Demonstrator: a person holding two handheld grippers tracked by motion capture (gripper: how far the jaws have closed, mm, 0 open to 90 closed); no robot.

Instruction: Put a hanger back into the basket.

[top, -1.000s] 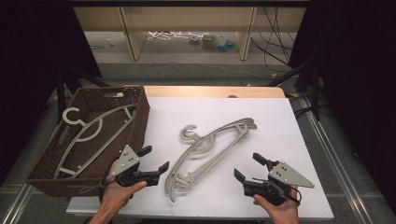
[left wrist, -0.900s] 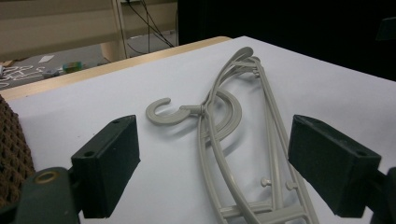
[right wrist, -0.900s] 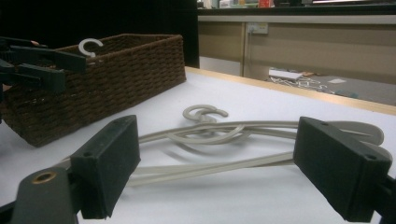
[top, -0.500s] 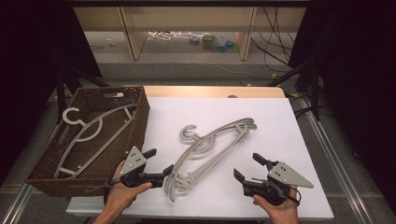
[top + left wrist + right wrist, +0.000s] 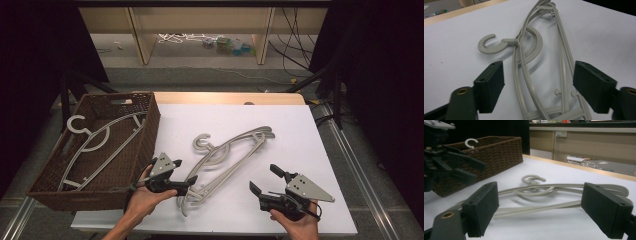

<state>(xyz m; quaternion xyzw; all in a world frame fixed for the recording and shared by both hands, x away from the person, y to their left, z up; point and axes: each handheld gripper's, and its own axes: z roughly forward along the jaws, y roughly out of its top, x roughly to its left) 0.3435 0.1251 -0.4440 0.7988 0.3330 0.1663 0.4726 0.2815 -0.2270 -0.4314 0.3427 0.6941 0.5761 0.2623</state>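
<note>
From above, my left gripper (image 5: 186, 183) sits at the near end of the pile of grey hangers (image 5: 227, 155) on the white table (image 5: 280, 125), its jaws spread wide right at the lower ends of the hanger arms. The pile's long axis runs diagonally from that near-left end up to the far right, hooks toward the middle of the sheet. My right gripper (image 5: 264, 182) rests near the table's front edge, apart from the pile and to its right, jaws also wide and holding nothing. So the left one is clearly nearer, and I judge it will take the pile's near end. I count two hooks in the pile, so at least two hangers, perhaps more stacked. The wicker basket (image 5: 145, 145) to the left holds what looks like two more hangers (image 5: 95, 142).

Along my left gripper's jaws, the hangers (image 5: 536, 62) run straight away from me between the two open pads, lengthwise, not yet touched. One hook curls to the left, a second curve lies under it.

Along my right gripper's jaws, the hangers (image 5: 544, 195) lie crosswise ahead, beyond the open pads. My left gripper (image 5: 477, 171) shows at the left, in front of the basket (image 5: 496, 155), over whose rim one hook (image 5: 471, 143) pokes.
</note>
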